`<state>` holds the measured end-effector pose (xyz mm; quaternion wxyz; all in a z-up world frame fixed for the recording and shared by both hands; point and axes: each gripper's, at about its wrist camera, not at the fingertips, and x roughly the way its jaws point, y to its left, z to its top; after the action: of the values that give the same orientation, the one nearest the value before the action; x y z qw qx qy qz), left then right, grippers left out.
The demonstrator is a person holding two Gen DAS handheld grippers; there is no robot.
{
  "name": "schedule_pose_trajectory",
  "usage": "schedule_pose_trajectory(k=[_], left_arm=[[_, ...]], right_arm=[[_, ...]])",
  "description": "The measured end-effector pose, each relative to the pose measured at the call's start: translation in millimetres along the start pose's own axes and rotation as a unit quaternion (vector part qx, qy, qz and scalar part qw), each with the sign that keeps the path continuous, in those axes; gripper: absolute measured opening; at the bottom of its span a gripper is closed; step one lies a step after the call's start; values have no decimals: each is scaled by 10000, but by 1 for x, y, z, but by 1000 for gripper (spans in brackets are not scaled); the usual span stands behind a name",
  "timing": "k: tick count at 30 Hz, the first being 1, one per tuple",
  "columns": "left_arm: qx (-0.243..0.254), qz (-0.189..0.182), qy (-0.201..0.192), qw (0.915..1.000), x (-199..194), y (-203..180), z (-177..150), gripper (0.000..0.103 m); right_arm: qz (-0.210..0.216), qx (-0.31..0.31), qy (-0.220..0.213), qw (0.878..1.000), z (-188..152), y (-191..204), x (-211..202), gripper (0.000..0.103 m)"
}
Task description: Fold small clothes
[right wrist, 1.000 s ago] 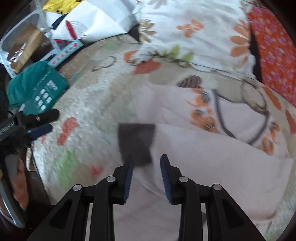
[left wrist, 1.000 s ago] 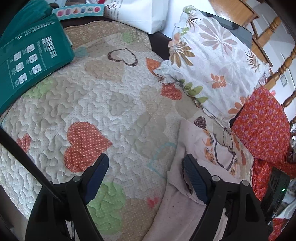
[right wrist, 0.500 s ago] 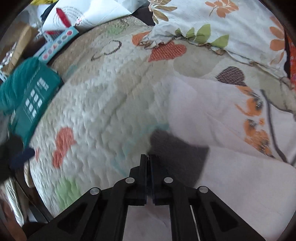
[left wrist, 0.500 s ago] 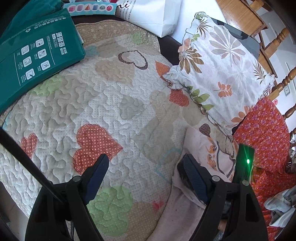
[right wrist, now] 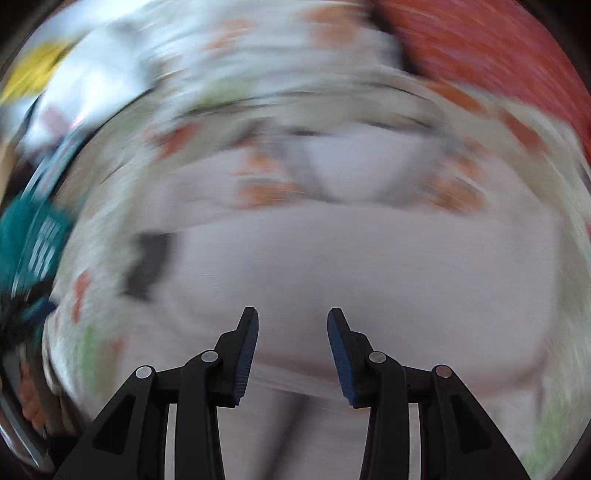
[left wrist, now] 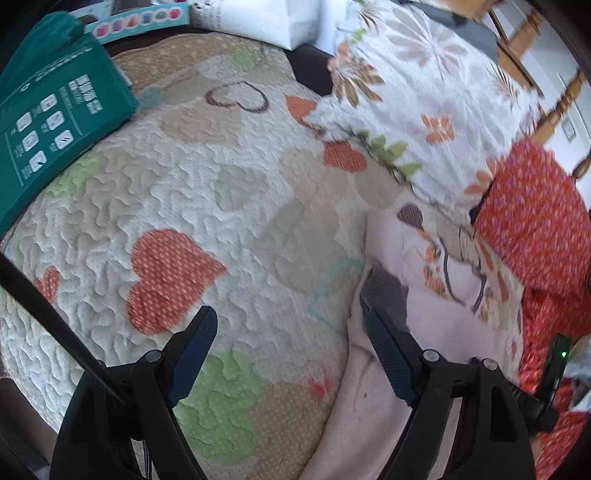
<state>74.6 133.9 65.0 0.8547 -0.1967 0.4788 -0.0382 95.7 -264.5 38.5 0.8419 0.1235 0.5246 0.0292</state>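
Pale pink garment [left wrist: 376,387] spread flat on a quilt [left wrist: 229,199] patterned with hearts, lying toward the right side of the left wrist view. Printed part of it, orange marks and dark lines, showing at its far end, near a flowered pillow [left wrist: 424,96]. Small dark grey patch [left wrist: 388,295] at the garment's near-left edge, just past the right finger of the left gripper [left wrist: 290,332].

Left gripper angled down over the quilt, fingers [left wrist: 195,343] wide apart with nothing between them. Left finger over bare quilt close to a large orange heart [left wrist: 166,277]; right finger over the edge of the pink cloth, whether touching it or just above cannot be told.

Right gripper [right wrist: 291,325] over the middle of the pink garment [right wrist: 369,266], view heavily blurred. Fingers [right wrist: 245,343] apart, having just been opening, with no cloth caught between them; only the flat pink fabric seen beyond the gap. Dark grey patch [right wrist: 147,262] visible off to the left in that view, well clear of the fingers.

Around the work area: a green package [left wrist: 48,125] with white icons at the quilt's far-left corner, a white bag [left wrist: 266,18] behind it, a red cloth with small purple dots [left wrist: 535,221] heaped at the right next to the pillow, and wooden chair spindles [left wrist: 554,110] beyond. Small green light [left wrist: 563,354] glowing on a dark device at the right edge.
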Motion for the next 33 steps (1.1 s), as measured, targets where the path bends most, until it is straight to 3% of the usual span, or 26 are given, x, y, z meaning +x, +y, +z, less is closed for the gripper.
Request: schedule_pose_trajectory(k=[4, 6, 9, 12, 14, 17, 19, 23, 26, 30, 33], left_arm=[[272, 10, 256, 9993, 11, -11, -17, 82], [422, 13, 365, 9984, 14, -14, -27, 82], [643, -9, 486, 9967, 17, -19, -40, 82], [784, -62, 591, 9951, 20, -23, -53, 82], [751, -154, 697, 9946, 24, -23, -61, 82], [313, -544, 916, 9938, 34, -13, -77, 82], [234, -604, 690, 9955, 27, -11, -85, 82], [176, -1123, 820, 9901, 17, -5, -113, 82], [99, -1444, 875, 9856, 9, 2, -137, 81], [-11, -1918, 1094, 9753, -3, 11, -170, 67], [-331, -2465, 1603, 9552, 1, 16, -190, 52]], right_arm=[[-878, 1252, -367, 9876, -25, -107, -30, 42], [-623, 1953, -463, 9777, -47, -149, -55, 43], [-249, 2352, -551, 9701, -80, -176, -87, 47], [132, 2414, -535, 9689, -126, -182, -112, 51], [235, 2425, -492, 9686, -138, -184, -111, 51], [598, 2429, -319, 9677, -168, -172, -100, 51], [820, 2425, -269, 9663, -182, -165, -90, 51], [996, 2239, -582, 9678, -200, -148, -86, 53], [1416, 2343, -603, 9599, -211, -148, -84, 54], [1880, 2344, -561, 9521, -227, -149, -84, 54], [2354, 2399, -416, 9409, -241, -148, -81, 54]])
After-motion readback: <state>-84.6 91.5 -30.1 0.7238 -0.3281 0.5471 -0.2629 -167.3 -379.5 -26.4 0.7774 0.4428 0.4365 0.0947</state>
